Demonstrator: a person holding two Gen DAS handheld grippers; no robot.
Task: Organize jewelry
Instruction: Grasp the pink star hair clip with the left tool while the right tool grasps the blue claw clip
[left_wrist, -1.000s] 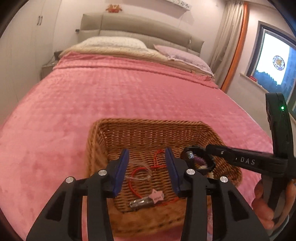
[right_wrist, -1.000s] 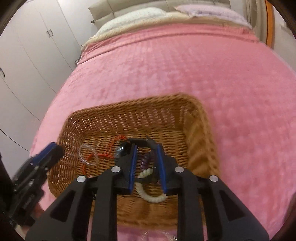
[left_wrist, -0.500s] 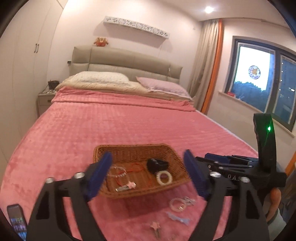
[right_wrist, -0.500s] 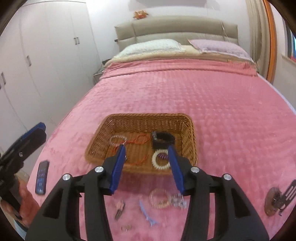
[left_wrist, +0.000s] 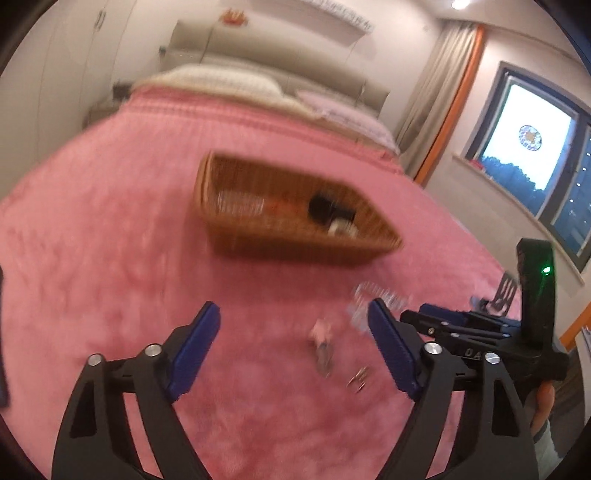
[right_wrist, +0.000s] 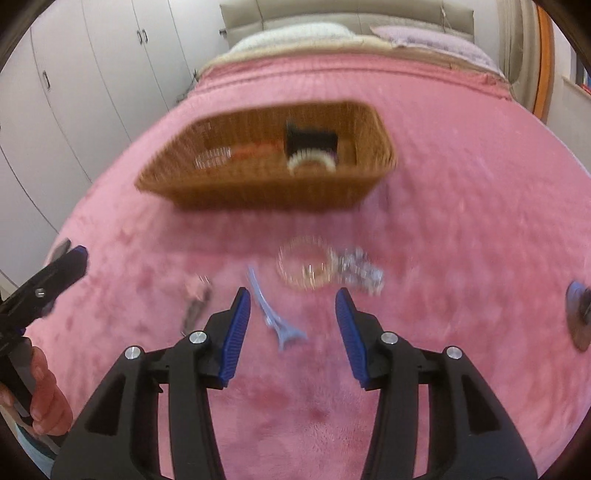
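The right tongs (right_wrist: 292, 328) are hanging part-open and empty over the blue hair clip (right_wrist: 274, 311) lying lengthwise between them on the bed (right_wrist: 461, 184), while the wide, empty left tongs (left_wrist: 293, 349) are closing near the pink clip (left_wrist: 322, 341)

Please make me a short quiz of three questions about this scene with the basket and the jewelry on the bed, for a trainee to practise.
1. True or false: the blue hair clip lies inside the wicker basket.
2. Which item lies nearest the blue hair clip on the pink blanket? A) the clear beaded bracelet B) the white beaded bracelet C) the black band
3. Fill in: the right gripper holds ____ between its fingers.

Key
1. False. It lies on the blanket, in front of the basket.
2. A. The other two are in the basket.
3. Nothing. Its fingers stand apart over the blanket, with the clip on the blanket between them, untouched.
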